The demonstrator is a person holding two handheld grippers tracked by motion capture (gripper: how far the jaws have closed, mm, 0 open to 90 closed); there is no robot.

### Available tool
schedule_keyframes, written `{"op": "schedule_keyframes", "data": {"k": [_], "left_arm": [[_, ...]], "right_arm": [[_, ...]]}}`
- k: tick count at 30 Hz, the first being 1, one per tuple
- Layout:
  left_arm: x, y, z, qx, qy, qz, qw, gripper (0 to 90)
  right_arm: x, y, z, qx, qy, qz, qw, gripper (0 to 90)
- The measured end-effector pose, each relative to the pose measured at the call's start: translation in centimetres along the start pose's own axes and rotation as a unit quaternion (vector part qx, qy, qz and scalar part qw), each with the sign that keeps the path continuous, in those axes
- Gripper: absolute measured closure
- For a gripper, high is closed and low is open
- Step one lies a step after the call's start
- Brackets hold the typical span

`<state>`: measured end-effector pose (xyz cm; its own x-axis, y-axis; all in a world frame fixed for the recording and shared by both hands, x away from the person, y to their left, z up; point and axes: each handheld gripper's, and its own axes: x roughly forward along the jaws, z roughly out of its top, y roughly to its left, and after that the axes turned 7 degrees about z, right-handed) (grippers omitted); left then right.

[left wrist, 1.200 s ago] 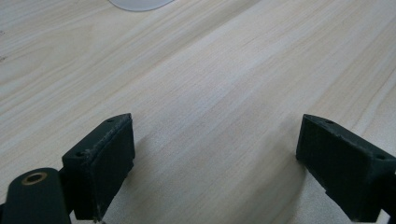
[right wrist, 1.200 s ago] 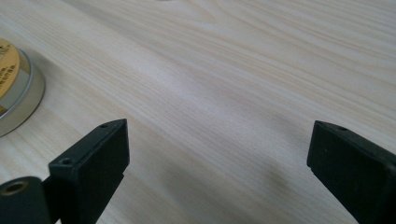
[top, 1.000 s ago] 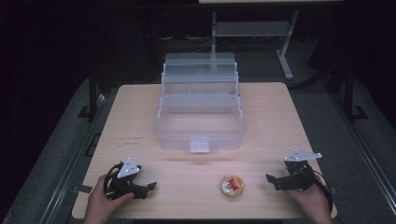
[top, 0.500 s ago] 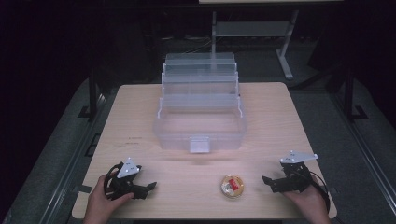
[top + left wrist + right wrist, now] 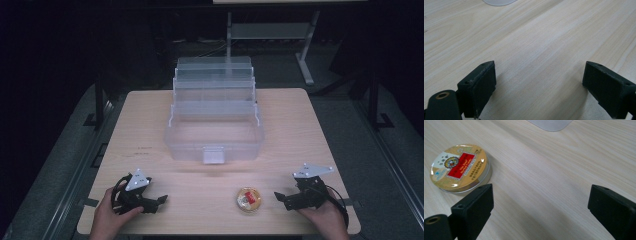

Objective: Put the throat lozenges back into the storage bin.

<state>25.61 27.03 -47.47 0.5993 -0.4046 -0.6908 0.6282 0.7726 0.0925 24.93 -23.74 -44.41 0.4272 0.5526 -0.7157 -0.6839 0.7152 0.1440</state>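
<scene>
Tin [image 5: 248,199]: a small round container with a gold rim and a red label, lying flat with its lid up on the worktop [image 5: 310,130], near the front edge and right of centre. It rests free; nothing touches it.

Right gripper [image 5: 281,198]: held low over the worktop just to the right of the tin, pointing leftward toward it. Its fingers [image 5: 474,210] stand wide apart with bare wood between them. In the right gripper view the tin [image 5: 460,167] lies ahead of the left finger and slightly outside it, close to its tip but apart from it. The tin is therefore off the line between the two fingers, not between them.

Left gripper [image 5: 159,201]: held low near the front left corner of the worktop, well apart from the tin. Its fingers [image 5: 480,87] are also spread wide over bare wood and grip nothing.

Clear plastic box [image 5: 215,140]: an open tiered organiser standing at the middle of the worktop, behind the tin and both grippers.
</scene>
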Motion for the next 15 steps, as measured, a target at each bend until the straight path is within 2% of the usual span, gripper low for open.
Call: {"op": "schedule_keyframes", "data": {"k": [15], "left_arm": [[0.0,0.0,0.0,0.0,0.0,0.0,1.0,10.8]], "right_arm": [[0.9,1.6,0.6,-0.022,0.009,0.025,0.9994,6.0]]}}
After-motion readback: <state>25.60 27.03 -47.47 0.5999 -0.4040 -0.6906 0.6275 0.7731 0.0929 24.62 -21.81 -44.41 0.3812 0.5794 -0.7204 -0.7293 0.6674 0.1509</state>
